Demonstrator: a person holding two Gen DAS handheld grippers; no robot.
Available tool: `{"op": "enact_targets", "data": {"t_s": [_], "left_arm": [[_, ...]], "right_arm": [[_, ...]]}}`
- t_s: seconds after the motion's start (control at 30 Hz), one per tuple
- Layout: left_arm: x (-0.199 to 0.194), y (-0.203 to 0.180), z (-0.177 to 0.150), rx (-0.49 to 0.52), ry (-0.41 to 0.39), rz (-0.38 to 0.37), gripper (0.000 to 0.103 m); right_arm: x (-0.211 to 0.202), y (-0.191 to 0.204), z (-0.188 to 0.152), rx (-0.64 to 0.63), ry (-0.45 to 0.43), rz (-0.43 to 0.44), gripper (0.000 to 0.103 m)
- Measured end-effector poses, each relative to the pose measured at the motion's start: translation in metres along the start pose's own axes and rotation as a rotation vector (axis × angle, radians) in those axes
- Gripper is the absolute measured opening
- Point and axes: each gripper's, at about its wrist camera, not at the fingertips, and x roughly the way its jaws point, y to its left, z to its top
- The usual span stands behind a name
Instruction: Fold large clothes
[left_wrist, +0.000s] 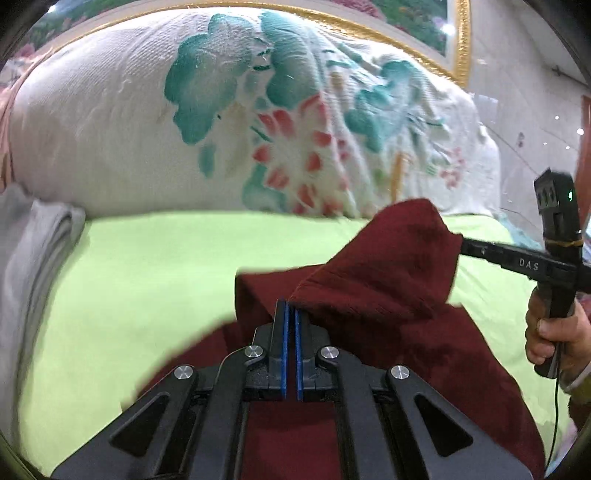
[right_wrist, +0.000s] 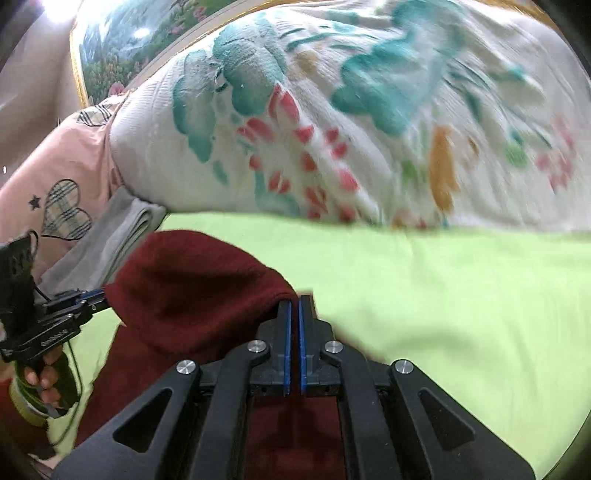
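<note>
A dark red knitted garment (left_wrist: 388, 280) hangs lifted over the lime green bed sheet (left_wrist: 155, 266). My left gripper (left_wrist: 290, 304) is shut on one edge of it, the cloth pinched between the blue pads. My right gripper (right_wrist: 294, 301) is shut on another edge of the same red garment (right_wrist: 192, 288). In the left wrist view the right gripper (left_wrist: 460, 245) shows at the right, held by a hand (left_wrist: 554, 332), its tips buried in the cloth. From the right wrist camera, the left gripper (right_wrist: 105, 297) reaches in from the left into the fabric.
A big white quilt (left_wrist: 184, 129) with teal and red flowers is piled at the back of the bed. Folded grey cloth (right_wrist: 110, 236) and a pink printed cloth (right_wrist: 55, 177) lie at the left. A gold-framed picture (left_wrist: 458, 44) hangs on the wall behind.
</note>
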Motion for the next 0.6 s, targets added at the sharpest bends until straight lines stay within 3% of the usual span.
{"op": "enact_targets", "data": {"t_s": [0.13,0.3,0.53,0.6], "left_arm": [[-0.022,-0.021,-0.047,-0.015,0.039,-0.013,0.001],[-0.023,-0.021,-0.099,-0.082,0.115,-0.010,0.001],[-0.034,-0.010,-0.136,-0.145,0.193,-0.064,0.002],[-0.041,-0.002,-0.143,-0.183,0.207,-0.079,0.008]], "right_arm": [[-0.030,0.003,-0.055,0.034,0.041,0.002,0.003],[-0.028,0.011,-0.107,0.097,0.105,0.014,0.003],[-0.035,0.013,-0.136,0.131,0.153,0.007,0.005],[-0.042,0.009,-0.142,0.164,0.153,0.018,0.007]]}}
